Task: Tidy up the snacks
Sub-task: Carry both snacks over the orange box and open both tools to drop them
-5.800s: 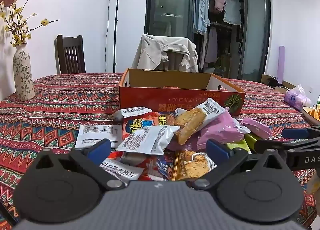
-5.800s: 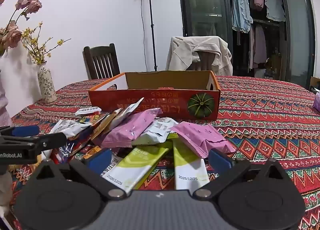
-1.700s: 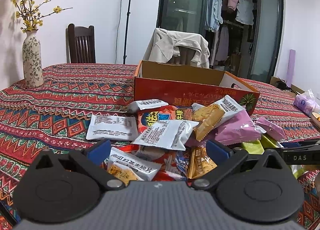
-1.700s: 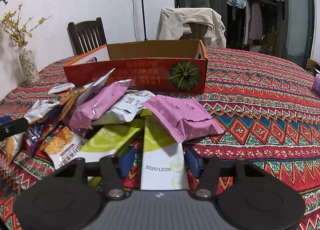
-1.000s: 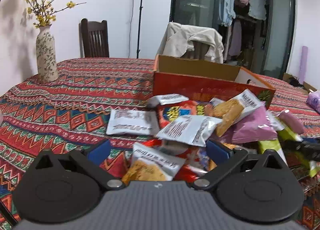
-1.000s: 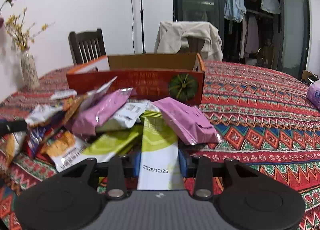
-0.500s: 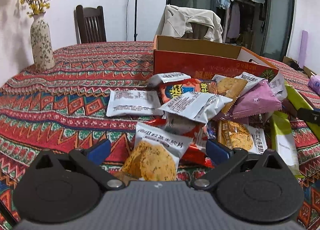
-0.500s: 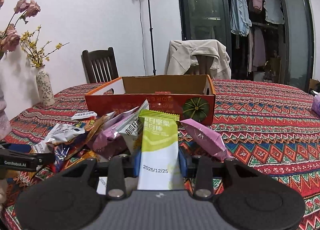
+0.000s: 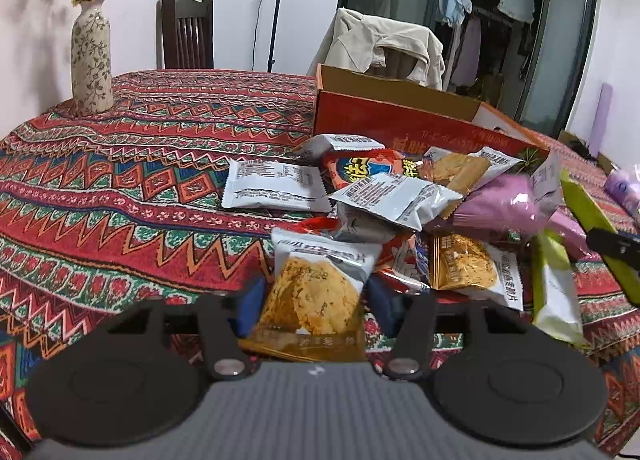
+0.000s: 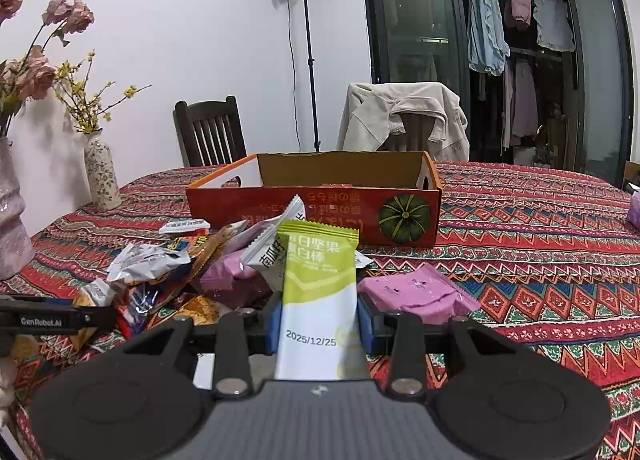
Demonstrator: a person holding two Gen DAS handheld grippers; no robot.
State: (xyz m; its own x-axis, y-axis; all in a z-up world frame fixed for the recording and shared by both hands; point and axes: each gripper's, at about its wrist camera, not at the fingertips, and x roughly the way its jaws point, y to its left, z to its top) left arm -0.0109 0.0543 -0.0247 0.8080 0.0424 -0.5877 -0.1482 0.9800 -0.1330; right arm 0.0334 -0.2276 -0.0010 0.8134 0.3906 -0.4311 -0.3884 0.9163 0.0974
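The left claw (image 9: 314, 300) had just been closing on a cracker pack (image 9: 316, 292); the right claw (image 10: 318, 324) gripped a green bar (image 10: 320, 292), both before the box (image 10: 320, 199).

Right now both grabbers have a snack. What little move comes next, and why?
Probably carry the green-and-white packet, gripped by the right gripper, forward over the open cardboard box. It is already raised clear of the pile, while the left gripper has only just been closing on its cracker packet.

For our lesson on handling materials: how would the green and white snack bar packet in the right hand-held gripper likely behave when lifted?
The green and white packet stands straight between the right hand-held gripper pads, so it is probably fairly stiff. It looks thin, so likely light. Its glossy wrapper may slip.
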